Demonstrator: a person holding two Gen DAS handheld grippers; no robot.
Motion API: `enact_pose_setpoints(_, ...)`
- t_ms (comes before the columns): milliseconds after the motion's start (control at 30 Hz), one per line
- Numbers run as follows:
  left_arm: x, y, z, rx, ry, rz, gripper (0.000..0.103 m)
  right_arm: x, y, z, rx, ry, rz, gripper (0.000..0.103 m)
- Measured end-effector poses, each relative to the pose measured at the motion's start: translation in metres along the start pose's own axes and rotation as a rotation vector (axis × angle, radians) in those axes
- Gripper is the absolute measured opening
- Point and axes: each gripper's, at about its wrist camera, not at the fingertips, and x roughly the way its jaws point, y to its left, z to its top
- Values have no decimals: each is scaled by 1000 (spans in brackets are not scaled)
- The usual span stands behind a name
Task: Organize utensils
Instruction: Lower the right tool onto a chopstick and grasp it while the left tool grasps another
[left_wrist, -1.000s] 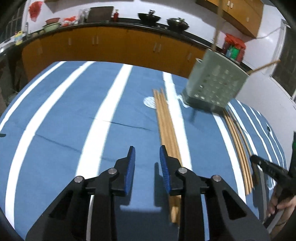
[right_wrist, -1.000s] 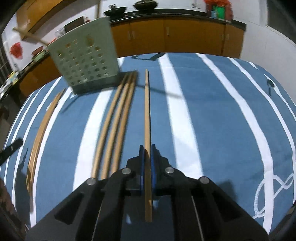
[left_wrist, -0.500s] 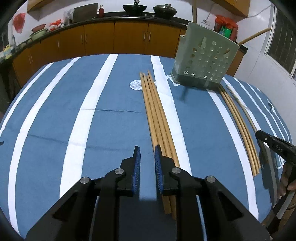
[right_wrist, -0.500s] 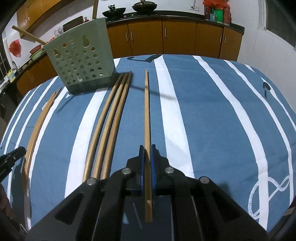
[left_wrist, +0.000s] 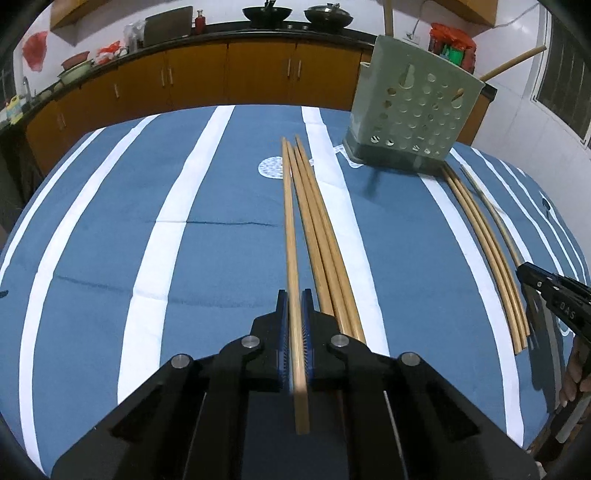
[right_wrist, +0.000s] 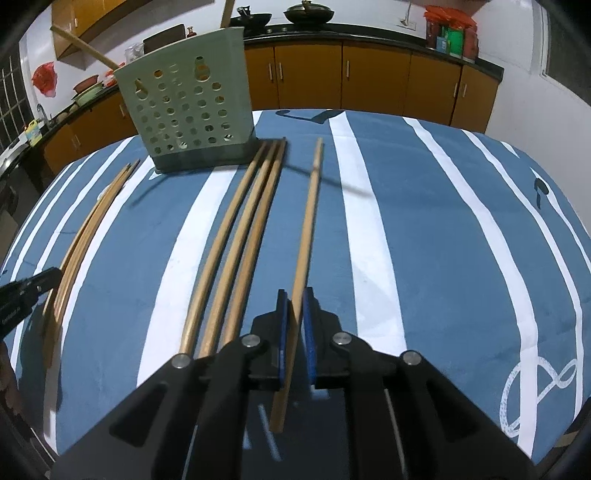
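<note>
Wooden chopsticks lie lengthwise on a blue-and-white striped tablecloth (left_wrist: 110, 221). My left gripper (left_wrist: 294, 295) has its jaws closing on the leftmost chopstick (left_wrist: 290, 221) of one bundle, and the pads press both its sides. Three more chopsticks (left_wrist: 321, 236) lie just right of it. My right gripper (right_wrist: 294, 295) is shut on a single chopstick (right_wrist: 308, 221), which sits slightly askew between the blue pads. Left of it lie three chopsticks (right_wrist: 240, 236). A pale green perforated holder (left_wrist: 413, 114) stands at the far side, also seen as holder (right_wrist: 188, 107), with a chopstick (right_wrist: 85, 46) leaning out.
Orange kitchen cabinets (left_wrist: 229, 77) and a dark counter with pans run behind the table. In the left wrist view the right gripper's tip (left_wrist: 524, 269) shows at the right edge beside a curved bundle (left_wrist: 484, 243). A person's hand (left_wrist: 576, 373) is at the table's right edge.
The left gripper's jaws went from apart and empty to closed on the leftmost chopstick. The right gripper kept its chopstick, which now sits slightly tilted.
</note>
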Motion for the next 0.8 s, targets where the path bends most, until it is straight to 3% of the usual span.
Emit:
enact_pose_setpoints(200, 11, 21, 17, -52, -6, 52, 8, 9, -12, 12, 34, -17, -55, 8)
enact_pose_setpoints(367, 15, 36, 22, -97, -22, 53, 8, 18, -29, 24, 78, -45, -104, 8)
enact_pose_setpoints(700, 16, 38, 23, -113, -32, 36, 8, 22, -34, 25, 96, -47, -90, 9)
enact_pose_setpoints(800, 16, 34, 23, -71, -26, 54, 8, 20, -33, 22, 86, -46, -90, 9)
